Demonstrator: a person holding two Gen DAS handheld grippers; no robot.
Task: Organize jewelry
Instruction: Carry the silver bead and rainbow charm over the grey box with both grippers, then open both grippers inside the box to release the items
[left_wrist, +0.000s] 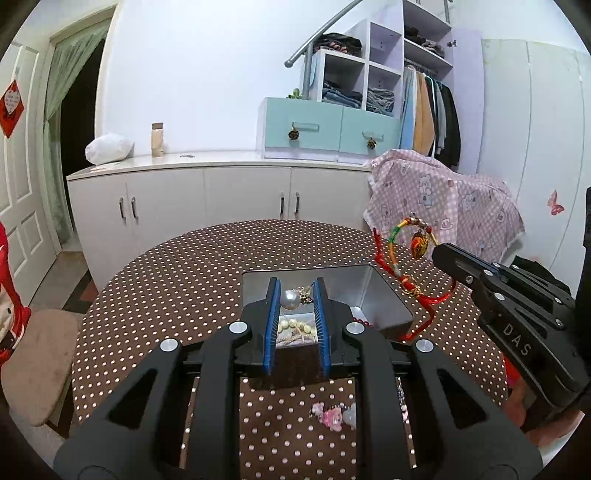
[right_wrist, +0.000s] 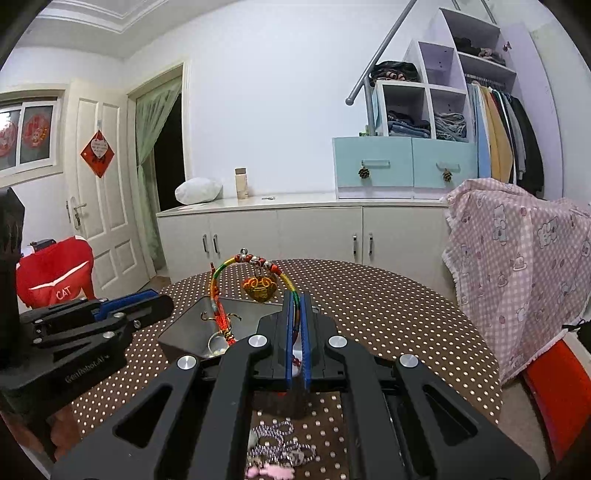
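Rainbow-coloured cord is pinched between the blue pads of my right gripper (right_wrist: 295, 314), jaws fully together on it: a braided bracelet (right_wrist: 255, 275) with a small orange-gold charm and red tassel ends, held up in the air above the far side of the metal box (right_wrist: 184, 325). Its loose ends trail down toward the box opening. My left gripper (left_wrist: 295, 295) is nearly closed, and a large pearl piece (left_wrist: 290, 299) sits between its pads; I take it for gripped, though I cannot see the contact plainly. It hangs over the box too.

Inside the box I can already see a strand of cream beads (left_wrist: 295, 326), something gold, and a few red beads at the edge, so part of the sorting looks done. On the dotted tablecloth (left_wrist: 166, 280) nearest me, a pink trinket (left_wrist: 332, 415) and a silvery chain (right_wrist: 280, 443) lie outside the box, so I judge those, plus the two pieces I hold, are left.
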